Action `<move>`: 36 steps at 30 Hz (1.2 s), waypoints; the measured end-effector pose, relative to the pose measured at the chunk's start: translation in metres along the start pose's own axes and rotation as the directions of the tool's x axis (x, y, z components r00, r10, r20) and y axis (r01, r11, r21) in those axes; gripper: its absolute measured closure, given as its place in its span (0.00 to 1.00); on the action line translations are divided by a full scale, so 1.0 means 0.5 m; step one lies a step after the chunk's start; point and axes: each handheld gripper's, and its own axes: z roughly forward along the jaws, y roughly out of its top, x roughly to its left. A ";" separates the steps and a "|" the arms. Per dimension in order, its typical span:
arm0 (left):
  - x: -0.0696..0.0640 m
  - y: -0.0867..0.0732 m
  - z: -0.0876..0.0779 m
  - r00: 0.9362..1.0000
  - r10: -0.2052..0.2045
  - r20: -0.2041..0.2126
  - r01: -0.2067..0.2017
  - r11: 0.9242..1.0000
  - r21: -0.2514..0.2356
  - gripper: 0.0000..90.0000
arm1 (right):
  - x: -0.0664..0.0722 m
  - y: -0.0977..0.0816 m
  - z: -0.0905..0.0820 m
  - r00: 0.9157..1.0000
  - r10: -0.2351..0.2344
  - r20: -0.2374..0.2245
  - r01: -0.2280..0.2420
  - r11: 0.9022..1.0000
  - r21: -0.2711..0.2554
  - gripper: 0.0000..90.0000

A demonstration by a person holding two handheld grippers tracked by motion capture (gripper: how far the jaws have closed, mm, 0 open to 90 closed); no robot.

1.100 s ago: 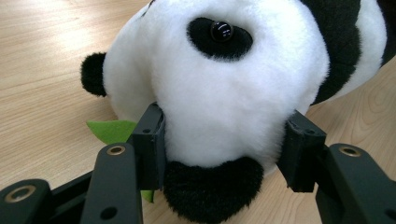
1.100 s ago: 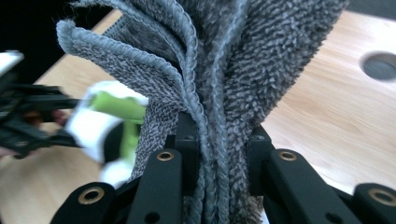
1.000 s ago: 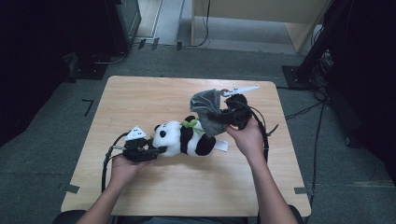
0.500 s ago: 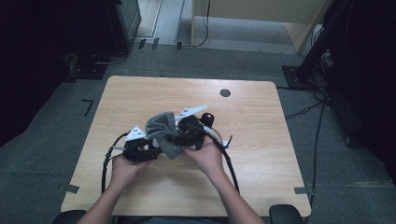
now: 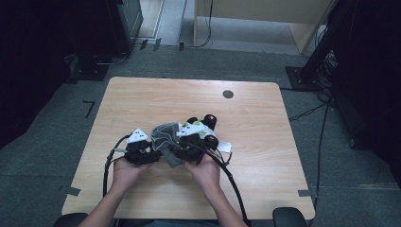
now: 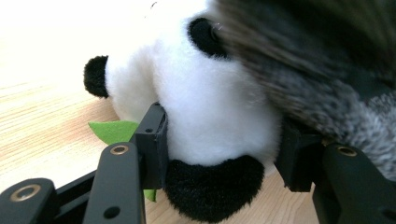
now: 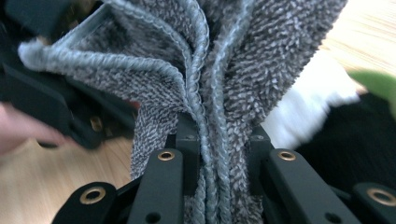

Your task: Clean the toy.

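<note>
A black-and-white panda plush (image 5: pixel 204 128) lies on the wooden table (image 5: pixel 142 94), near the front edge. My left gripper (image 5: pixel 157 152) is shut on the panda's white head (image 6: pixel 210 107); its jaws (image 6: pixel 219 149) have just closed a little further on it. A green felt leaf (image 6: pixel 112 130) pokes out beside the head. My right gripper (image 5: pixel 174 150) is shut on a folded grey terry cloth (image 5: pixel 165 135), whose bunched edges run between the pads (image 7: pixel 219 158). The cloth (image 6: pixel 317 60) drapes over the panda's head, touching it. The panda's black feet point towards the far edge.
A dark round hole (image 5: pixel 228 93) sits in the table's far right part. A white tag (image 5: pixel 224 146) lies beside the panda. Black cables (image 5: pixel 227 175) trail from both grippers to the front edge. Dark cabinets and a stand surround the table on the floor.
My right gripper has carried the grey cloth leftward and down, from above the panda's feet onto its head. The left gripper has stayed put on the head.
</note>
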 end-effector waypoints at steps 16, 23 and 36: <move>-0.003 0.003 0.000 0.999 0.045 -0.001 -0.045 0.999 0.007 0.56 | -0.033 -0.099 -0.082 0.991 0.046 0.124 -0.040 0.998 -0.046 0.84; -0.003 0.003 0.000 0.999 0.049 0.003 -0.049 0.999 0.009 0.56 | -0.053 -0.131 -0.126 0.982 0.074 0.171 -0.058 0.994 -0.097 0.84; -0.003 0.002 0.001 0.999 0.045 0.009 -0.045 0.999 0.011 0.56 | -0.104 -0.182 -0.185 0.949 0.153 0.274 -0.107 0.979 -0.175 0.84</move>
